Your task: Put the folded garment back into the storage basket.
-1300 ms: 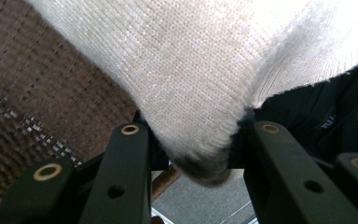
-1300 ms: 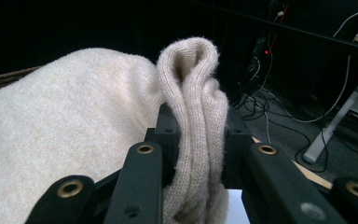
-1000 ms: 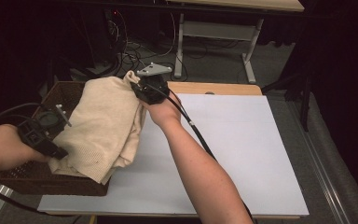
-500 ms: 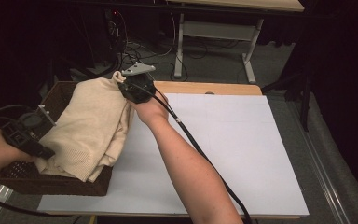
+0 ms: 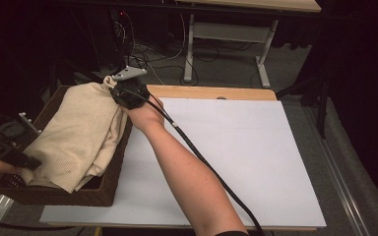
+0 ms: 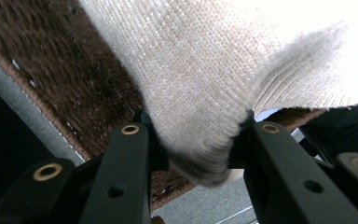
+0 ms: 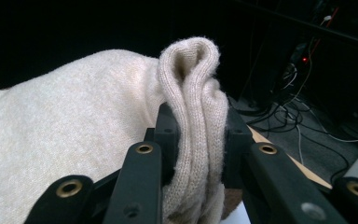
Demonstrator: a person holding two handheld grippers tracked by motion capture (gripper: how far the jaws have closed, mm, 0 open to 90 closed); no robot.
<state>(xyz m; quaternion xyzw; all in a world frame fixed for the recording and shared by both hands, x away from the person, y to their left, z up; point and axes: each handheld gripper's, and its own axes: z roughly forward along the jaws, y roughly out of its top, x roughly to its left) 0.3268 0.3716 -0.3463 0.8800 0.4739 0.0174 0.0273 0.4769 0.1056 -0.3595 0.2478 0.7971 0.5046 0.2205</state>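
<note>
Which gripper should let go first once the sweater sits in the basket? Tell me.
Probably left: the left gripper holds the sweater low over the basket, while the right gripper pinches a raised fold by the far rim.

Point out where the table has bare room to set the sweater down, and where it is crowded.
Free: the white board, from the right forearm across to its right edge and from the wooden strip at the back to the near edge. Crowded: the left side, where the wicker basket holds the cream sweater, gripped by the left gripper and right gripper.
</note>
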